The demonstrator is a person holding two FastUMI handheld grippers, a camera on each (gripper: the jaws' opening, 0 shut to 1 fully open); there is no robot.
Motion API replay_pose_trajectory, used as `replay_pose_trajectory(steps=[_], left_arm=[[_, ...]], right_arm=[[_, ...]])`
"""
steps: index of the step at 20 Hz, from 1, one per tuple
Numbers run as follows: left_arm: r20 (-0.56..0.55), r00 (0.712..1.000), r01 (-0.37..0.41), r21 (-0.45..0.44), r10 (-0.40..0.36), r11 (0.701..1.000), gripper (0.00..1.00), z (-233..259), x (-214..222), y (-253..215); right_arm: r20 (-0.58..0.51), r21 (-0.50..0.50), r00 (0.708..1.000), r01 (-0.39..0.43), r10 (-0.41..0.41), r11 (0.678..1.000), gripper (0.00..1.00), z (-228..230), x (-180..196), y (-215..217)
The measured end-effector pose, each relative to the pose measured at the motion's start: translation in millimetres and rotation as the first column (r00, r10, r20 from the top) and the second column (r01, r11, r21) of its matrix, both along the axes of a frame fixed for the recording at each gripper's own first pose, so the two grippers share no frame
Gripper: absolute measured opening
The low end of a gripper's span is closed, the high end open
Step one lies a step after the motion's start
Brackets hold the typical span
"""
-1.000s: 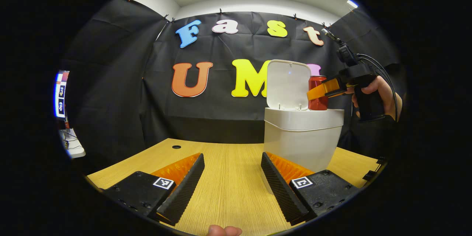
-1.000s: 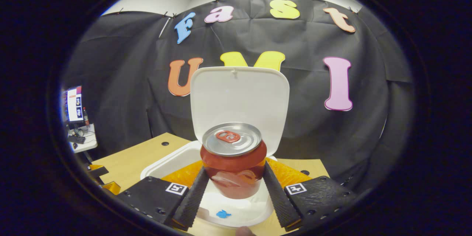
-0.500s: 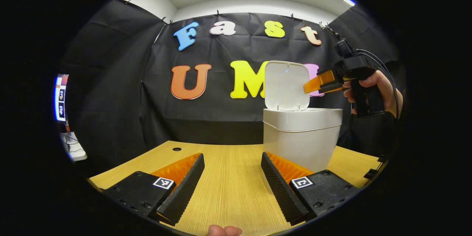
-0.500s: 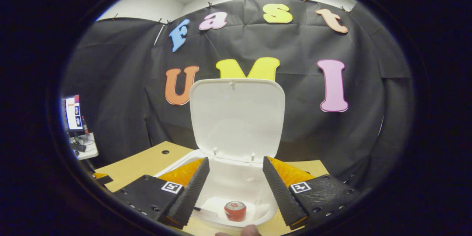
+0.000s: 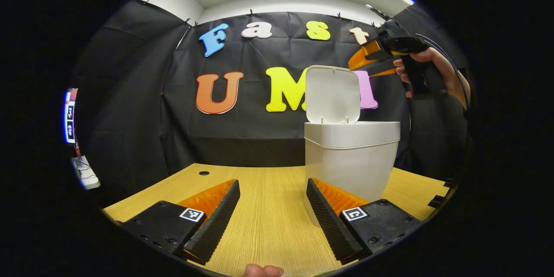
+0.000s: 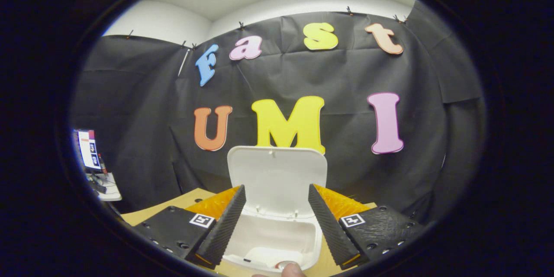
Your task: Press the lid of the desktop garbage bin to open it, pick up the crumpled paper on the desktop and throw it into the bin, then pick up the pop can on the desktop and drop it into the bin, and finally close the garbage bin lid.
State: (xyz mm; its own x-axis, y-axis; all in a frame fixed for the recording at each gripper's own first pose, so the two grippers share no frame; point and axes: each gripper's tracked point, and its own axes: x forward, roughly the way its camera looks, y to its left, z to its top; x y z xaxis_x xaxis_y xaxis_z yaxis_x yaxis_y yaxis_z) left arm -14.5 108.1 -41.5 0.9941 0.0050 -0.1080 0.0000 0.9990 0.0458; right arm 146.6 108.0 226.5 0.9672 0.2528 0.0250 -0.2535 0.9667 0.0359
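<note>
Standing on the wood-grain worktop (image 5: 268,220), the white plastic bin (image 5: 350,162) has smooth tapered walls and rounded corners; its lid (image 5: 332,94) is hinged upright at the back rim. Left gripper (image 5: 272,214) sits low in front of the bin, jaws wide apart, holding nothing, with bare worktop between them. Right gripper (image 6: 273,220) hovers above the bin's open mouth, jaws spread and empty. A monitor (image 6: 90,149) sits far left of the bin, well apart.
</note>
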Motion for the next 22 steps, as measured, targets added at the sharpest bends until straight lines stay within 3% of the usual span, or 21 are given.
replay_pose_trajectory(steps=[8,11,14,16,17,19,22], left_arm=[[0.021,1.000,-0.007,-0.006,0.007,1.000,1.00,9,-3,2],[0.023,1.000,-0.012,-0.001,0.012,1.000,0.99,8,-3,3],[0.024,1.000,-0.013,0.006,0.013,1.000,1.00,8,-3,4],[0.025,1.000,-0.019,0.001,0.019,1.000,1.00,7,-3,6],[0.028,0.999,-0.026,0.001,0.026,1.000,1.00,8,-2,7],[0.032,0.999,-0.030,-0.001,0.030,1.000,0.99,9,-2,9],[0.031,0.999,-0.038,-0.003,0.038,0.999,1.00,9,-3,14]], right_arm=[[0.147,-0.032,0.988,0.059,-0.053,0.998,0.89,53,45,6],[0.187,-0.090,0.981,0.069,-0.051,0.994,0.90,55,61,20],[0.195,-0.061,0.980,0.055,-0.042,0.997,0.97,60,72,32],[0.220,-0.057,0.974,0.070,-0.056,0.996,0.93,66,83,34],[0.219,-0.052,0.974,0.069,-0.056,0.996,0.96,64,88,36],[0.199,-0.037,0.978,0.077,-0.069,0.996,0.93,58,99,36],[0.154,0.003,0.985,0.076,-0.075,0.997,0.96,50,108,34]])
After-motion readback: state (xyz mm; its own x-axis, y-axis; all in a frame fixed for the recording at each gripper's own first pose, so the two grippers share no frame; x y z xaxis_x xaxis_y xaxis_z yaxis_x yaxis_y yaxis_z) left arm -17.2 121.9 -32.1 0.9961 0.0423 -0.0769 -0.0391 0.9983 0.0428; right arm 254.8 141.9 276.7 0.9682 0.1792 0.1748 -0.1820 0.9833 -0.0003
